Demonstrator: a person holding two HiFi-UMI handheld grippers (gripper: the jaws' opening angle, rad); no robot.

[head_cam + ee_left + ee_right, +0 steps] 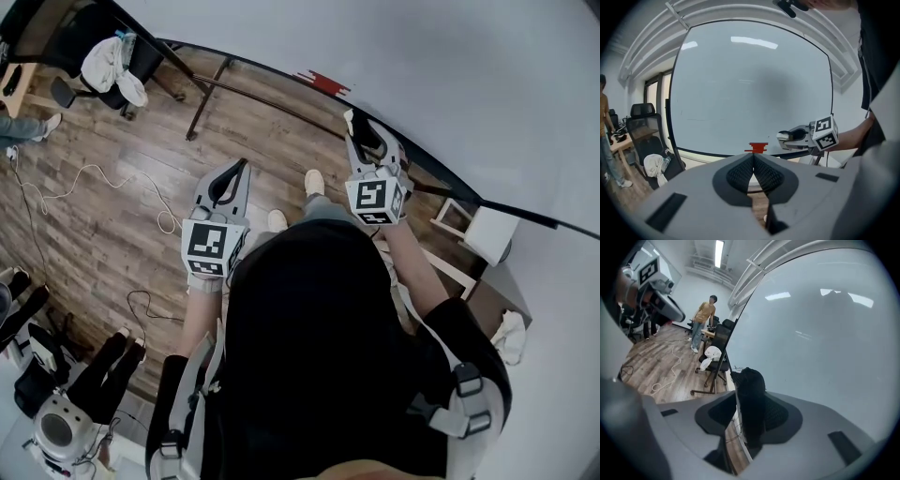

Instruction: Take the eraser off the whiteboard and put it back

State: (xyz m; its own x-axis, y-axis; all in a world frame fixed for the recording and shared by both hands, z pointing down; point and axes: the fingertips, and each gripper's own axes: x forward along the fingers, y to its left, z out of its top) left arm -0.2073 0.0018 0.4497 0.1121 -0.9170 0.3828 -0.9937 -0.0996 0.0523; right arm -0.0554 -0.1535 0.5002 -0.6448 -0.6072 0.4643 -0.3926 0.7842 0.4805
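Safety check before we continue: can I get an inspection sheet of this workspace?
Surface: whiteboard, largely clean.
Job's things: dark object, probably the eraser, between the right jaws; red item at the board's lower edge.
Clutter: chair draped with white cloth.
Grippers: left gripper shut, empty; right gripper shut on the dark object.
Cables: white cable loose on the wood floor.
Surroundings: person standing beyond the chair.

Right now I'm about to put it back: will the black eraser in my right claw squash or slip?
Probably soft and squashy: the eraser looks fuzzy and frayed. Unlikely to slip, since the right claw pinches it between textured pads.
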